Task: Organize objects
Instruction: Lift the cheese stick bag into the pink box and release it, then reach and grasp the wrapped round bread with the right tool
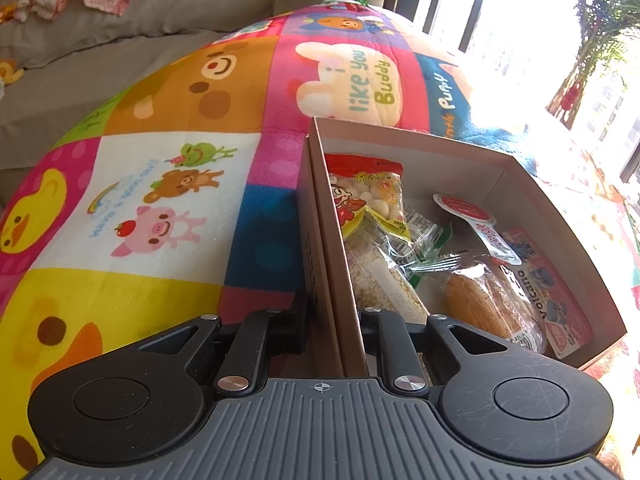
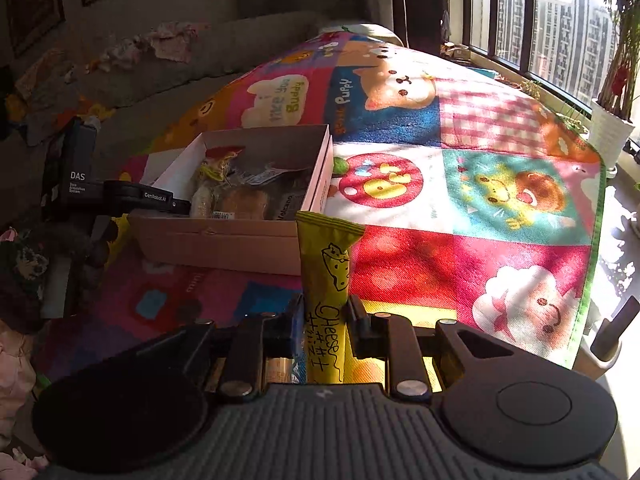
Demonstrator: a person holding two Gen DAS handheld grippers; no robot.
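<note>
A cardboard box lies on a colourful cartoon play mat and holds several snack packets: a red-and-yellow candy bag, a wrapped bun and a "Volcano" packet. My left gripper is shut on the box's left wall. In the right wrist view the same box sits ahead to the left, with the left gripper at its left wall. My right gripper is shut on a yellow "Cheese" snack packet, held upright just in front of the box's near right corner.
The play mat spreads wide to the right of the box. A grey sofa with scattered clothes runs along the far left. Windows and a potted plant stand at the right.
</note>
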